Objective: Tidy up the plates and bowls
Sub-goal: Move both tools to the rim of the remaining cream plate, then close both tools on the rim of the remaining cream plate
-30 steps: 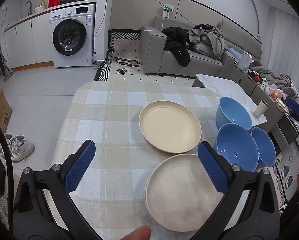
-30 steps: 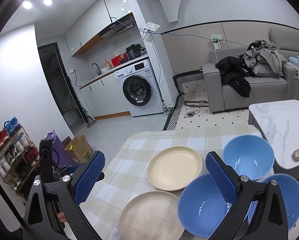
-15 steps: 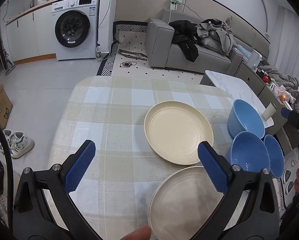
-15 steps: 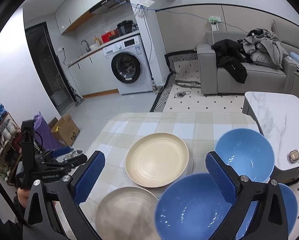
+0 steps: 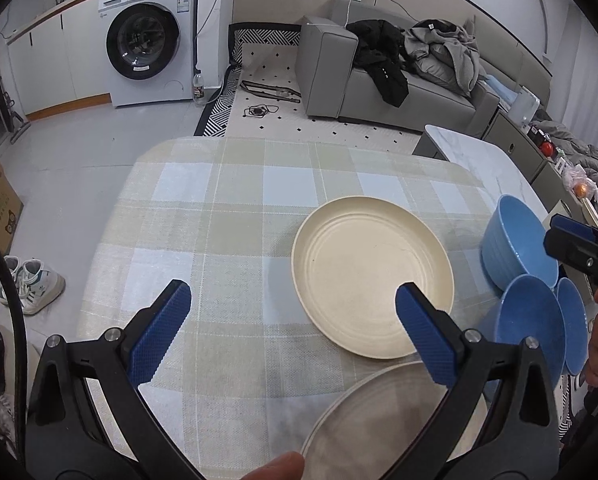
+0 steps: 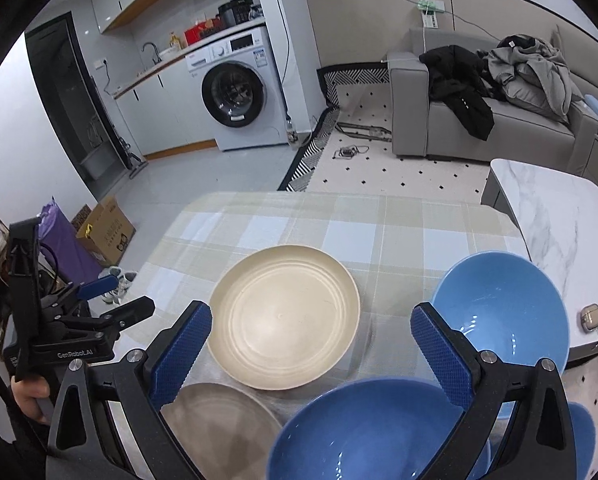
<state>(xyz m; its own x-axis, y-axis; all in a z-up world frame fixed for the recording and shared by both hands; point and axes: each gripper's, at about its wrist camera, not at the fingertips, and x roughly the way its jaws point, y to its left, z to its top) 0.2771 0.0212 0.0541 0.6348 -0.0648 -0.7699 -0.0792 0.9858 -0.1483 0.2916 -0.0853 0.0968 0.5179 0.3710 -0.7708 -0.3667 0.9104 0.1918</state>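
Note:
A cream plate [image 5: 373, 280] lies on the checked tablecloth [image 5: 227, 216]; it also shows in the right wrist view [image 6: 283, 320]. A second, greyer plate [image 5: 383, 424] lies nearer me, seen too in the right wrist view [image 6: 219, 424]. Three blue bowls stand at the right: a far bowl [image 6: 503, 312], a near bowl [image 6: 363, 432] and a third bowl [image 5: 575, 324] at the edge. My left gripper [image 5: 293, 332] is open and empty above the cloth, left of the plates. My right gripper [image 6: 311, 352] is open and empty above the near bowl and the cream plate.
A white marble side table [image 6: 555, 216] stands just right of the table. A grey sofa [image 5: 383, 76] with clothes and a washing machine [image 5: 151, 40] are beyond. Shoes [image 5: 31, 280] and a cardboard box [image 6: 107, 232] lie on the floor at the left.
Both grippers have dropped lower and tilted down toward the table. The plates and bowls look larger and nearer. Both stay open and nothing on the table has moved.

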